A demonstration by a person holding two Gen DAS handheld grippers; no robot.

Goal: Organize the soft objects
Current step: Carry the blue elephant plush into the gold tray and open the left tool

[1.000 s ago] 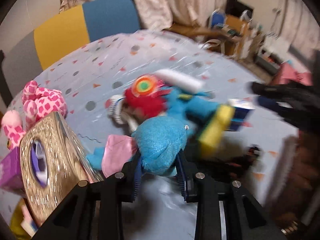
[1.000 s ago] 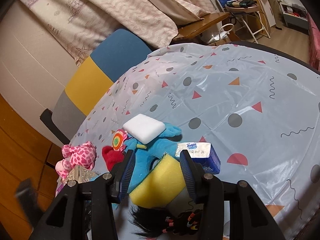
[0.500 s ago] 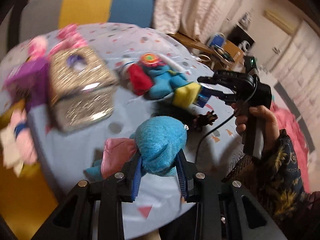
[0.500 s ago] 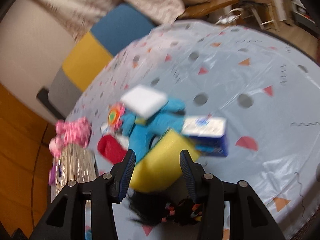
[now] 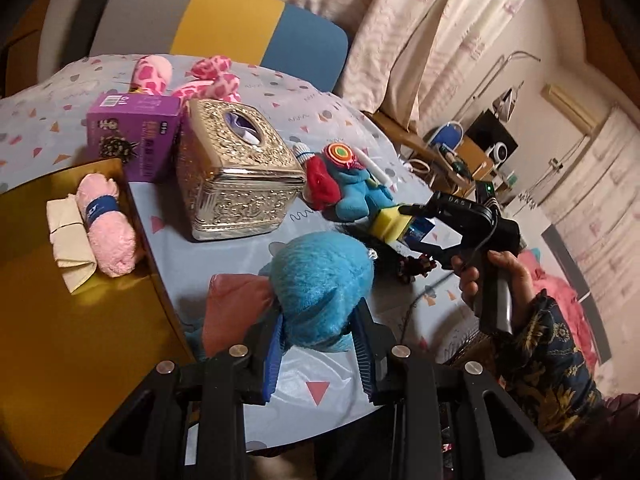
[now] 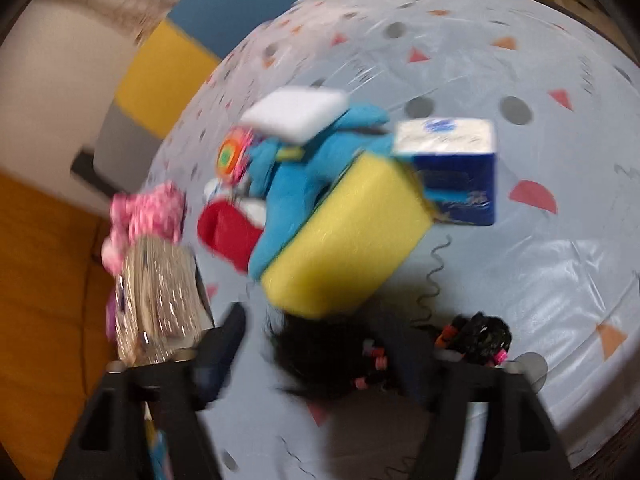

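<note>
Left gripper (image 5: 318,344) clenches the blue plush toy (image 5: 320,300), evidently carrying it toward the gold tray (image 5: 60,300) at its left; right gripper (image 6: 320,344) hangs released behind the yellow sponge (image 6: 344,244).

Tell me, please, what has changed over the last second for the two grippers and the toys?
The left gripper, still shut on the blue plush, has carried it back from the toy pile toward the gold tray. The right gripper has drawn back from the yellow sponge with open jaws. The pile and the tissue box stayed put.
</note>
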